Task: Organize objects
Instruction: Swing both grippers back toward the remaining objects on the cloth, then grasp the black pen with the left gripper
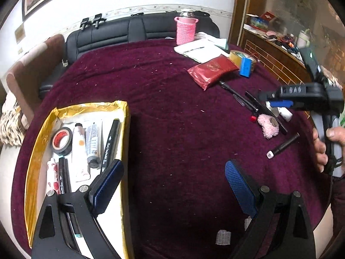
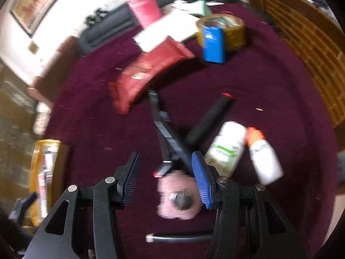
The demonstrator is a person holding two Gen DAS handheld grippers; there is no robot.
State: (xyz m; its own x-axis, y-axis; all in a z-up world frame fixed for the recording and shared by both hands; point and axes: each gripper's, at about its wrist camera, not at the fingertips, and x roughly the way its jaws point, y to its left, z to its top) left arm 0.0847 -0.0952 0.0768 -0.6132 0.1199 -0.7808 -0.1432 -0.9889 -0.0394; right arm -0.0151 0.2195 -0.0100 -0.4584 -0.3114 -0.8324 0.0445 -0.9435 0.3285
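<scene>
Left tongs (image 1: 172, 185) wide, empty, over maroon tabletop (image 1: 172, 112). Right tongs (image 2: 167, 180) part-open, empty, above pink fuzzy item (image 2: 179, 196). "DAS" embossed on right tongs; marker (image 1: 111, 142) print unreadable.

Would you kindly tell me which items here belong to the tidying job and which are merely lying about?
Job: gold-lined box, crossed black pens, pink fluffy item, white bottle, orange-capped bottle, dark marker.

Lying about: pink knitted bottle, papers, red pouch, tape roll.

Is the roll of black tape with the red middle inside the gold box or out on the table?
Inside. The black tape roll lies flat on the white floor of the gold box, beside the tubes and markers.
</scene>
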